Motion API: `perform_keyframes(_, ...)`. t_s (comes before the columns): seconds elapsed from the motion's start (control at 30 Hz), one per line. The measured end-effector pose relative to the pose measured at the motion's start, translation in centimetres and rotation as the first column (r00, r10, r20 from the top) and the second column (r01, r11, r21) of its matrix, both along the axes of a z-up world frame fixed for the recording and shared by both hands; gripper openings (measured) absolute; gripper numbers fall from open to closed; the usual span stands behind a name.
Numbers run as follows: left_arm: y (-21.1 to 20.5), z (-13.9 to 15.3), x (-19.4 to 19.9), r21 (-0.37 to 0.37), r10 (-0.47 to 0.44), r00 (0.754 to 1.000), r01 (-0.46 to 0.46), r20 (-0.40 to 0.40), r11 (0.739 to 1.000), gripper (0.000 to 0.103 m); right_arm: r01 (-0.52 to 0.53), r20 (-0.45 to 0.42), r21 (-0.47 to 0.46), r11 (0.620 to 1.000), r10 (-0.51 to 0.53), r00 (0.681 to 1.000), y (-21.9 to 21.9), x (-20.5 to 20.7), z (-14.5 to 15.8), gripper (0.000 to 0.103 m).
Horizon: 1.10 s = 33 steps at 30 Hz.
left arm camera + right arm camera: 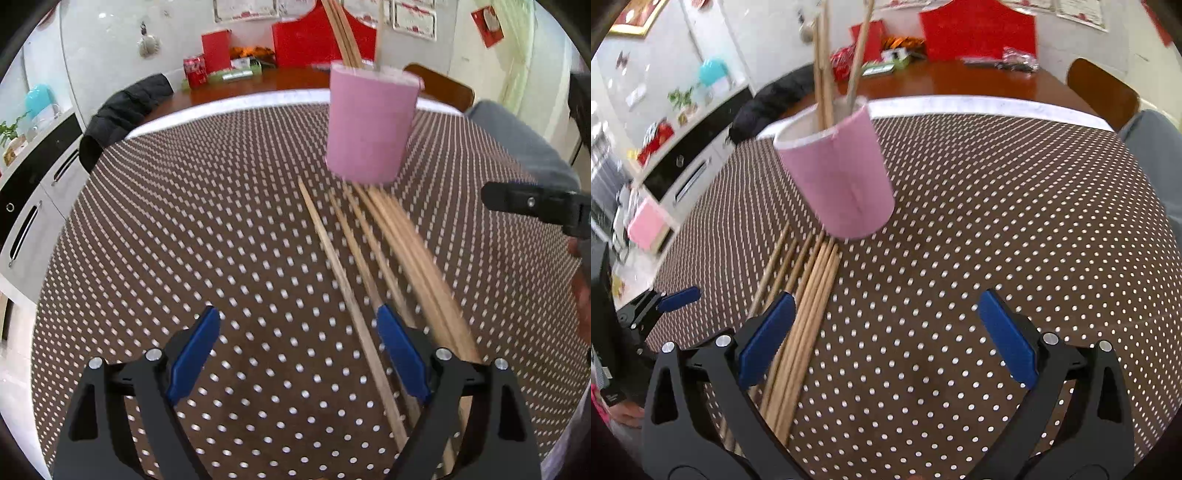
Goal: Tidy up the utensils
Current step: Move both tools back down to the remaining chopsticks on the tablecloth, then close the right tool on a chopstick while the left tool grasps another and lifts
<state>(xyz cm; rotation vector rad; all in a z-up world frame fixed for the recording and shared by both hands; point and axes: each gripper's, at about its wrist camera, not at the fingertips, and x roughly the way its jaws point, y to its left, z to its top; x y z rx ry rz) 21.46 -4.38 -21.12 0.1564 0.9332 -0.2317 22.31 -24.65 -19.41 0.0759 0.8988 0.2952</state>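
Note:
A pink cup (369, 125) stands on the brown dotted tablecloth (203, 240) and holds a few wooden chopsticks (343, 33). Several loose wooden chopsticks (391, 258) lie in a bundle in front of it, reaching toward me. My left gripper (297, 343) is open and empty, low over the cloth, with its right finger over the near part of the bundle. My right gripper (886, 332) is open and empty; the bundle (809, 306) runs past its left finger. The pink cup (838, 173) stands ahead of it. The left gripper's fingertip (677, 297) shows at the left edge.
Behind the dotted cloth is a wooden table (258, 81) with red boxes (216, 50), a red can (195, 69) and a green tray. A dark jacket (122, 110) hangs at the left. A brown chair (1102, 88) stands at the back right. White cabinets (33, 206) line the left.

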Motion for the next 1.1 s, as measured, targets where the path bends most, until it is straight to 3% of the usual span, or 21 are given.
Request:
perform_keyframes(0.2, -0.7, -1.1, -0.9, 0.051, -0.02, 0.999, 0.018, 0.031, 0.999, 0.085, -0.149, -0.079, -0.14, 0.979, 0.139, 0.987, 3.4, -0.8, -2.6, 0.097)
perform_keyframes(0.37, -0.6, -0.9, -1.1, 0.066, -0.017, 0.999, 0.015, 0.036, 0.998, 0.085, -0.188, -0.099, -0.241, 0.952, 0.168, 0.981, 5.1, -1.5, -4.0, 0.097)
perform_keyframes(0.93, 0.7, -0.7, -0.1, 0.069, 0.016, 0.999, -0.018, 0.032, 0.997, 0.085, -0.169, -0.085, -0.335, 0.927, 0.149, 0.985, 7.2, -2.6, -4.1, 0.097)
perform_keyframes(1.1, 0.7, -0.7, 0.0, 0.071, 0.016, 0.999, -0.018, 0.035, 0.997, 0.085, -0.139, -0.086, -0.254, 0.957, 0.121, 0.989, 6.3, -2.0, -4.2, 0.091)
